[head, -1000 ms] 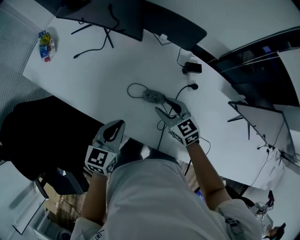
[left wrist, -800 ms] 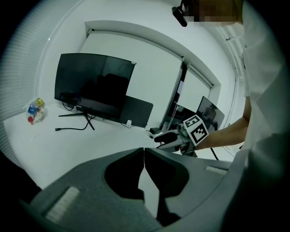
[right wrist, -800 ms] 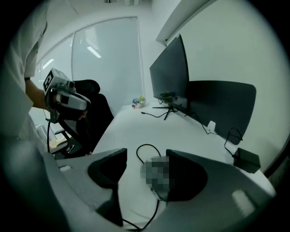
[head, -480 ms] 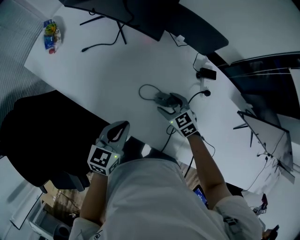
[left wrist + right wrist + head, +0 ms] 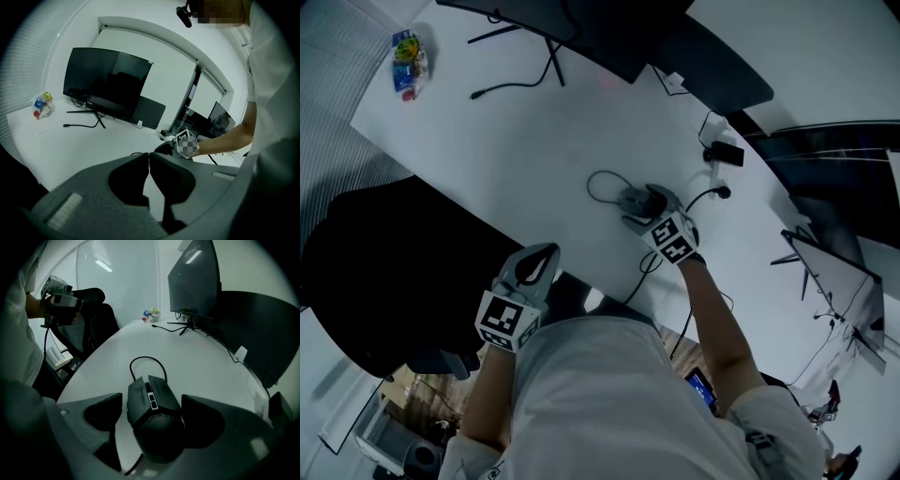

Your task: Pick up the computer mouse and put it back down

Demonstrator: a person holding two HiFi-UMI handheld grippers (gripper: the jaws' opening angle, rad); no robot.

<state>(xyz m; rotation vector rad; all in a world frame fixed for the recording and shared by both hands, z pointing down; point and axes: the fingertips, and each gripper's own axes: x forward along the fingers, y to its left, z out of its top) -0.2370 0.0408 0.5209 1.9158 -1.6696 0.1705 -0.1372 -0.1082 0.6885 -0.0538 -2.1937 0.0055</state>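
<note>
Your right gripper (image 5: 645,208) has its jaws spread wide, having just been opening. The computer mouse (image 5: 152,404) rests between them on the white counter (image 5: 516,131), towards its near edge, with no pad pressing it. The mouse is dark and angular: two split buttons, a pale strip between, and its cable (image 5: 140,363) looping ahead. Your left gripper (image 5: 149,161) hangs beyond that near edge, jaws closed on nothing.

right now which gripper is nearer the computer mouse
Right. The right gripper straddles the computer mouse on the desk, its jaws just opened either side; the left gripper, jaws shut, hangs off the desk's near edge.
</note>
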